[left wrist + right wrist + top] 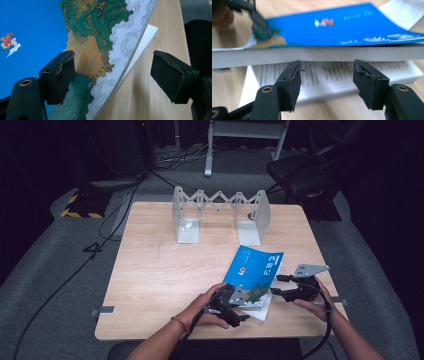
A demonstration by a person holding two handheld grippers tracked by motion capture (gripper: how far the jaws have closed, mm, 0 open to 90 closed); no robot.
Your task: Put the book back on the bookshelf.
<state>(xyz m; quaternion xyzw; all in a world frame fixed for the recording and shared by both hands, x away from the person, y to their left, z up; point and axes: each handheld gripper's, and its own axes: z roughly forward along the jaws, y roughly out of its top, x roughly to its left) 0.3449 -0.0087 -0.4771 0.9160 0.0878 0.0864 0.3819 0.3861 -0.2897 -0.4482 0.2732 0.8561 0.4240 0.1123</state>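
Table [165, 270] bare leftward; book [255, 267] edge lifted, jaws apart.

Blurred print on the book [342, 23], cover cut off at the edges

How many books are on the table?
1: a blue book lies near the table's front right, partly opened, between the two tools. More hidden? None seems to be.

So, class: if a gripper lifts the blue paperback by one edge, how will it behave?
The blue paperback will probably flop: its cover already curls up off the pages. It may fan open, since it gapes above the right gripper. Its glossy-looking cover could slip.
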